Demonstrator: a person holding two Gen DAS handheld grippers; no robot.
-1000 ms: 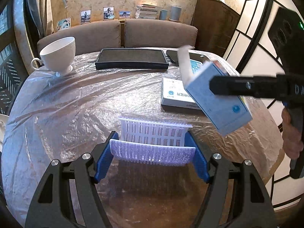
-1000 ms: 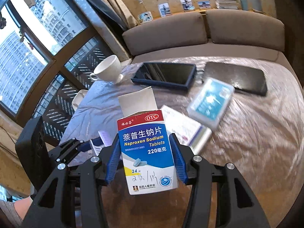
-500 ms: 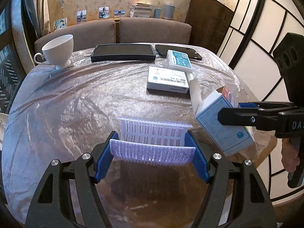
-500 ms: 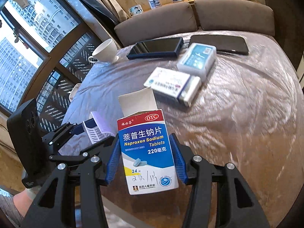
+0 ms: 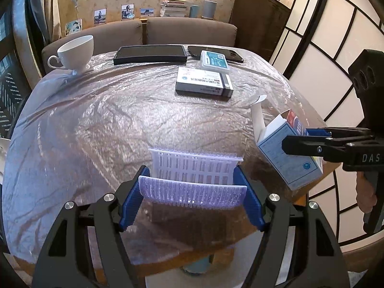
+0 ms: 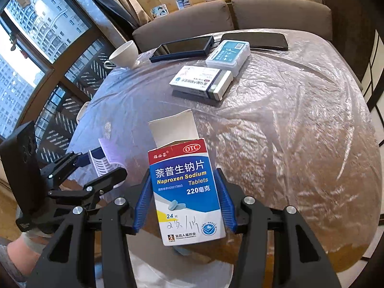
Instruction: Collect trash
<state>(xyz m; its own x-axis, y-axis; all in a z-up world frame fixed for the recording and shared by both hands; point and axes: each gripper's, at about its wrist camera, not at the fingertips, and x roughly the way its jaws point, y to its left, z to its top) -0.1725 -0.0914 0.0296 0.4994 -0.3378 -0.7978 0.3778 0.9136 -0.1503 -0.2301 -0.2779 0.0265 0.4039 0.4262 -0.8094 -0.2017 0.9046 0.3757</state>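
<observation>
So both my claws have pulled back toward the near edge of the table (image 5: 72, 124) over the last second. In the left wrist view the pill box was up around the middle right of the frame before, in front of the other boxes; now it sits lower right, out by the table's rim. The stuff at the far end also looks smaller and further up the frame than it did.

My right claw (image 6: 182, 204) is clamped on the opened naproxen box (image 6: 186, 192), blue pads on both its sides, top flap sticking up, box roughly upright in the lower middle of the right wrist view. My left claw (image 5: 193, 192) is clenched on the little white plastic basket (image 5: 194, 168), which sits bottom centre of its own view and lower left in the other one. Neither grip has shifted.

What that means, I reckon: box is picked up, bin is in hand, the two are side by side but still apart, so the drop into the basket is next.

Still lying on the table, upper middle: a flat white medicine box (image 5: 204, 82) and a clear plastic case (image 5: 214, 60) just behind it. If those count as trash too, I'm maybe a third done.
</observation>
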